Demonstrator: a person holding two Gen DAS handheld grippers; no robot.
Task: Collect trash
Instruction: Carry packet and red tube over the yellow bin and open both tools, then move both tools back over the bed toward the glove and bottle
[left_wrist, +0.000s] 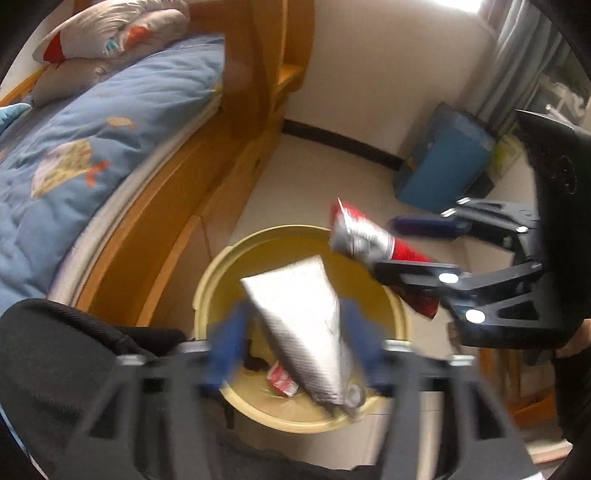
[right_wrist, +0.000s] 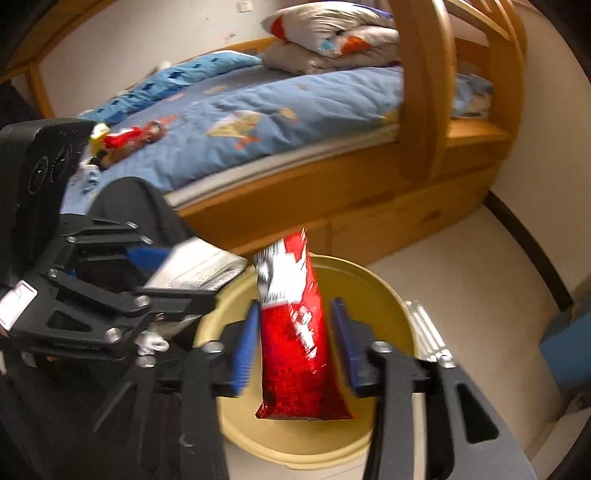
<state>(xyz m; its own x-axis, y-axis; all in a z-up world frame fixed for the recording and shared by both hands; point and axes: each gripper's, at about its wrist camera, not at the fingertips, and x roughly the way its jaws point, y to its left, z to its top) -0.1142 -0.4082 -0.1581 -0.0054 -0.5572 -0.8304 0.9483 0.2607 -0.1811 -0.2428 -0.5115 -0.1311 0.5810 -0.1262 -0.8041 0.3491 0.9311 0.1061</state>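
**Two wrappers over the yellow bin, both sets of jaws spread**

Wooden bed frame (right_wrist: 369, 206) close behind bin; blue quilt (right_wrist: 258, 110) with more litter (right_wrist: 125, 142) lying on it. Blue box (left_wrist: 443, 166) against the wall.

Bin (left_wrist: 207, 280): round, pale yellow plastic, smooth rim; red scrap (left_wrist: 282, 378) at the bottom.

Left gripper (left_wrist: 295, 339): blue pads apart either side of a crinkled silver foil pouch (left_wrist: 306, 325), tilted over the bin; contact unclear through blur.

Right gripper (right_wrist: 295, 343): pads clear of a glossy red wrapper (right_wrist: 295, 332), torn top, upright above the bin mouth.
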